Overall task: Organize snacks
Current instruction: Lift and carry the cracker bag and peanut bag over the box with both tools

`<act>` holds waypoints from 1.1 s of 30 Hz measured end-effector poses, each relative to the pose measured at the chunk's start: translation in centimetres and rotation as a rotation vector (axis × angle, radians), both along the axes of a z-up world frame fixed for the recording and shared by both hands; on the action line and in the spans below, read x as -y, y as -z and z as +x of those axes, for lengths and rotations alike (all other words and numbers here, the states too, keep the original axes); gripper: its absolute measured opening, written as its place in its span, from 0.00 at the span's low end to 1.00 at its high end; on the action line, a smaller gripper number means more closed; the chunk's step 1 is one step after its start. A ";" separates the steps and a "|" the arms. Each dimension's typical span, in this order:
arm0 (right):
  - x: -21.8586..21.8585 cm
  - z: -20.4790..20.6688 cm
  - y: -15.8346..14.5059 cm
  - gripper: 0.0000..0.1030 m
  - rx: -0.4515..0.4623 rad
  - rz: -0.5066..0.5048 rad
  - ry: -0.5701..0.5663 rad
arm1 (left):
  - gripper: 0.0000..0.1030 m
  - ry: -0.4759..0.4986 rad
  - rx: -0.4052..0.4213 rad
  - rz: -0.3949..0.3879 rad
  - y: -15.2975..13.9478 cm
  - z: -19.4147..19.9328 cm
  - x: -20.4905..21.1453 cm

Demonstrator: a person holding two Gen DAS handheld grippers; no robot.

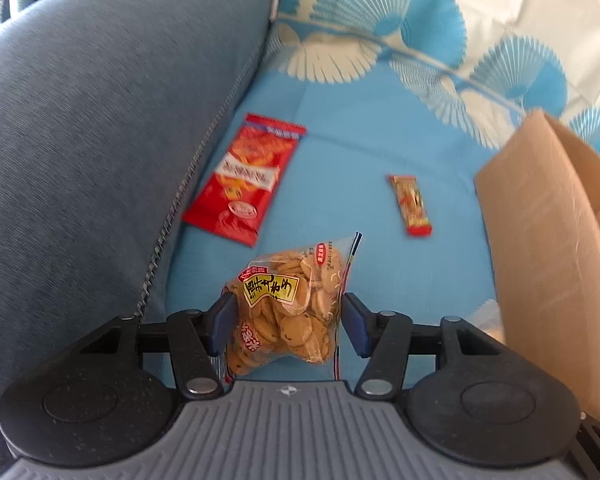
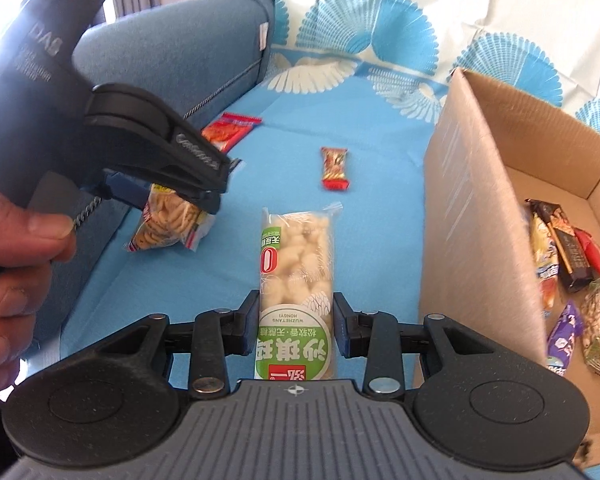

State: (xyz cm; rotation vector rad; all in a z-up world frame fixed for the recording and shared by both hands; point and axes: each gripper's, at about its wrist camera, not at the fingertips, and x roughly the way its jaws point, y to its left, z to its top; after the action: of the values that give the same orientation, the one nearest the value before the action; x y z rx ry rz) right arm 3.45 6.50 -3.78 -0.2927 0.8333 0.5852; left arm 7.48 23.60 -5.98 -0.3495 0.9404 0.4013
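My left gripper [image 1: 286,320] is shut on a clear bag of small biscuits [image 1: 288,300] and holds it just above the blue cloth; the bag [image 2: 168,216] and the left gripper [image 2: 172,196] also show in the right wrist view. My right gripper [image 2: 296,320] is shut on a long green-and-white pack of puffed snack [image 2: 296,280], its far end resting on or just over the cloth. A red snack pouch [image 1: 244,180] lies by the sofa arm and also shows in the right wrist view [image 2: 230,130]. A small red bar [image 1: 410,206] lies mid-cloth, seen too in the right wrist view [image 2: 334,168].
An open cardboard box [image 2: 480,208] stands at the right, holding several wrapped snacks [image 2: 568,264]; its wall also shows in the left wrist view [image 1: 548,248]. A blue-grey sofa arm [image 1: 100,140] rises at the left. Blue patterned cloth [image 1: 380,140] covers the seat.
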 end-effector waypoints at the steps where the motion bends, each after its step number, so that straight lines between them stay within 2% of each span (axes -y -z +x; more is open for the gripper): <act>1: 0.1 0.0 -0.3 0.37 0.015 0.010 0.002 | 0.58 -0.008 0.013 0.001 -0.2 -0.1 -0.1; 7: 0.9 -0.4 -2.1 0.37 0.097 0.081 0.002 | 0.56 -0.031 0.108 0.006 -1.8 -0.6 -0.5; 14: 2.5 -0.7 -4.7 0.37 0.196 0.194 0.010 | 0.56 -0.036 0.235 0.056 -4.1 -1.2 0.2; 22: 4.7 -0.1 -6.6 0.37 0.230 0.295 0.022 | 0.56 0.003 0.311 0.099 -5.5 -0.9 2.1; 33: 10.1 1.7 -8.8 0.37 0.292 0.377 0.109 | 0.55 0.037 0.428 0.094 -7.0 -0.3 5.6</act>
State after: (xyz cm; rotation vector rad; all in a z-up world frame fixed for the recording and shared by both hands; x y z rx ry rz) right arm 5.16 -3.59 5.01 0.0135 0.4424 0.5690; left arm 7.22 18.05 0.99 -0.3151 0.5075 0.3189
